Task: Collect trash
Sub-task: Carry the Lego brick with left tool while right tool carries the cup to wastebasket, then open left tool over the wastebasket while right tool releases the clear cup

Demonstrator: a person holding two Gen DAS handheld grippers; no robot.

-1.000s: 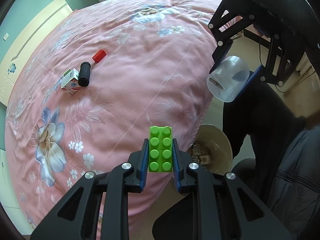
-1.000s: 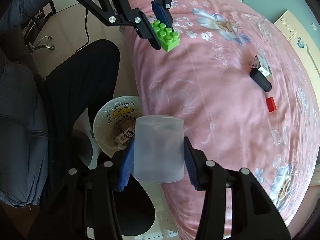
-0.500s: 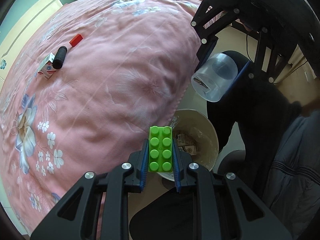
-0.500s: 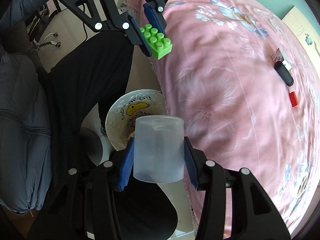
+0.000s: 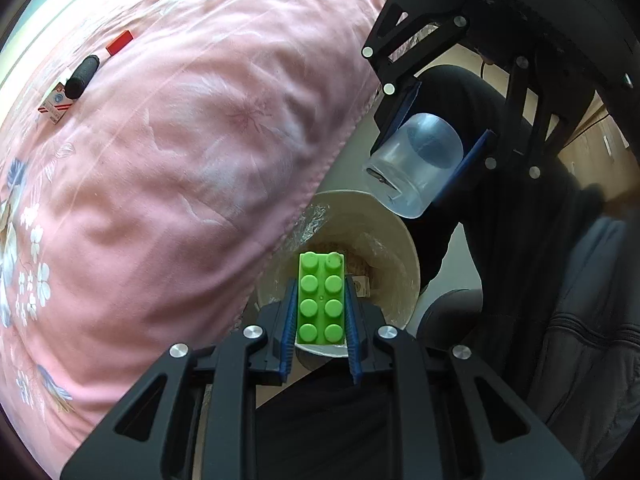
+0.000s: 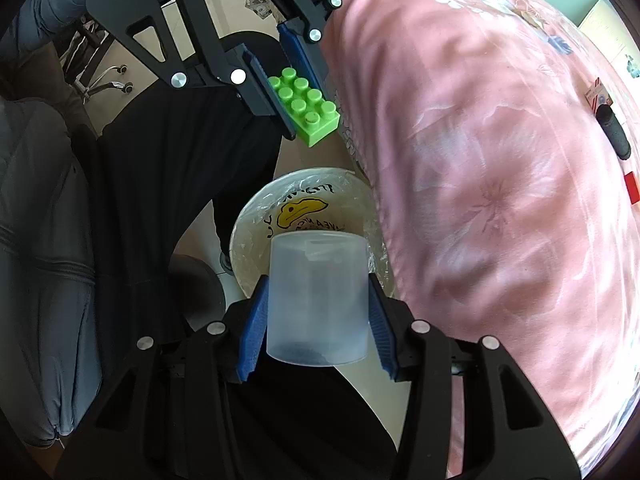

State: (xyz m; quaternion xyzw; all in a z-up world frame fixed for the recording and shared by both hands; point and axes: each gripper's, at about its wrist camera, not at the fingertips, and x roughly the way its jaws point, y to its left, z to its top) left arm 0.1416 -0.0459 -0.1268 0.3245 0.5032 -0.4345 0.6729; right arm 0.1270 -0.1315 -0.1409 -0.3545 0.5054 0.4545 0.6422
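A green building brick [image 5: 321, 298] is clamped lengthwise between the blue pads of the left gripper [image 5: 321, 312], and a translucent plastic cup [image 6: 318, 298] is pinched across its wall by the right gripper [image 6: 318, 312]. Both are held above the lined waste bin [image 6: 248, 232] that stands on the floor against the edge of the pink bedspread [image 5: 160, 168]. The brick is judged light and rigid — its flat sides are well suited to the pads, and no slip is expected. The cup is judged light but thin-walled and smooth, so it is best taken mid-height with modest pressure; a harder squeeze could buckle it. Further items are left on the bed — a black cylinder [image 5: 82, 76], a small carton [image 5: 54, 104] touching it, and a red block [image 5: 119, 43] nearby.
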